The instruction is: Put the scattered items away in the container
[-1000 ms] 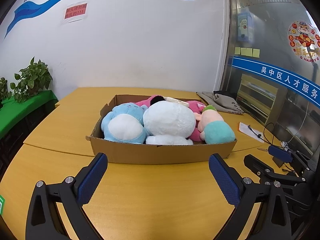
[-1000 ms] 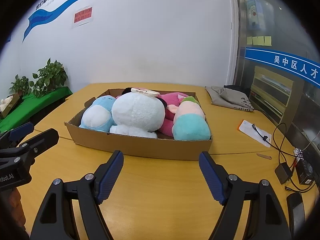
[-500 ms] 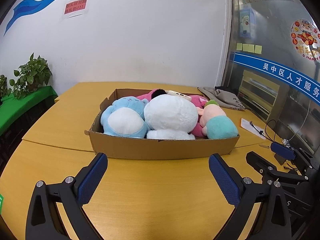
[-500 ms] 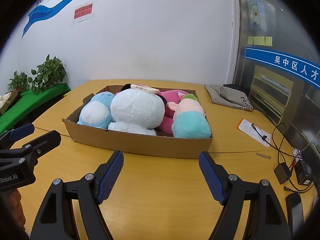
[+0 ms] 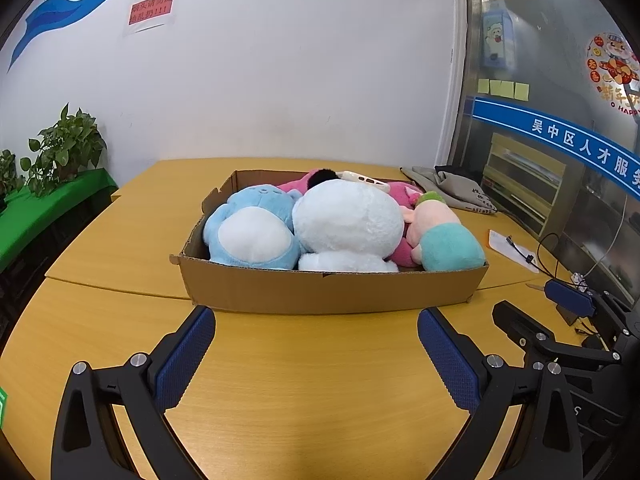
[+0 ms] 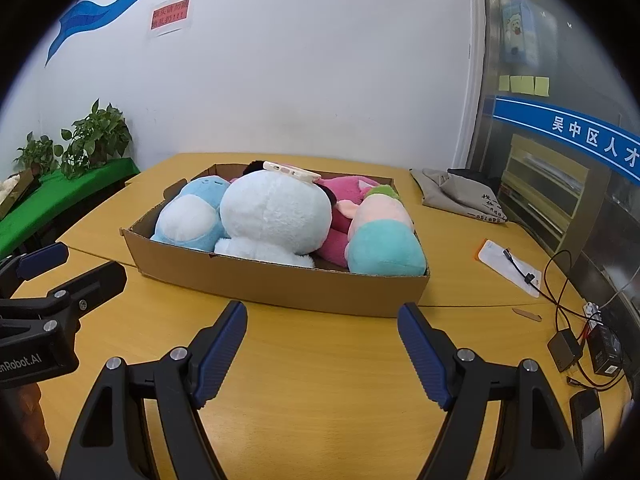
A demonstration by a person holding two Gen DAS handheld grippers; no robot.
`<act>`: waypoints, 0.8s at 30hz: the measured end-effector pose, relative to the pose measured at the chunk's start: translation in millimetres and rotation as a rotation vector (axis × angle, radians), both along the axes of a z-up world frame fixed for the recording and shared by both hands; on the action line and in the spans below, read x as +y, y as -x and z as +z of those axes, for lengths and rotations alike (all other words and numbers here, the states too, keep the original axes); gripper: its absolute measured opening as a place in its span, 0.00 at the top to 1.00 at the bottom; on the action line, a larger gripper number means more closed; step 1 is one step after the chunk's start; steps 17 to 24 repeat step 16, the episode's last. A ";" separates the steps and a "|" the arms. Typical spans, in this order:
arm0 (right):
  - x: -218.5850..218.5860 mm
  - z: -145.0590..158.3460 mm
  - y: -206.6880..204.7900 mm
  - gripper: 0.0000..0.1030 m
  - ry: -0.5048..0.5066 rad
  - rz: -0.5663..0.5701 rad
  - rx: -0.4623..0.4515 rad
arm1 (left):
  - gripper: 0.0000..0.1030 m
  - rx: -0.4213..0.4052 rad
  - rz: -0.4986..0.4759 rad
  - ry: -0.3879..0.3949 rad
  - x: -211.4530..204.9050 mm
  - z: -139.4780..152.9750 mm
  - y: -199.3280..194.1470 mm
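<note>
Left wrist view: the left gripper (image 5: 316,344) hangs with jaws apart and empty over the table's near edge (image 5: 280,400); the cardboard box (image 5: 328,292) sits mid-table, packed with plush toys (image 5: 348,228).

Right wrist view: the right gripper (image 6: 322,344) is likewise spread and empty. Tidying looks finished, though the far table is partly hidden; next, check for strays.
</note>
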State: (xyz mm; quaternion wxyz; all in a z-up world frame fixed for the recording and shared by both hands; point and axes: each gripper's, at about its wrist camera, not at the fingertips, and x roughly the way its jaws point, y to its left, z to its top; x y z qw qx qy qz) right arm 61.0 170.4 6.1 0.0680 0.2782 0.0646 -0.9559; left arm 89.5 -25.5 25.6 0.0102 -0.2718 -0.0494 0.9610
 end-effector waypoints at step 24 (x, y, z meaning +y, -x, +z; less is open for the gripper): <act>0.9 -9.7 11.6 0.25 0.005 -0.007 -0.029 | 0.00 -0.073 -0.036 -0.020 4.2 -13.3 14.2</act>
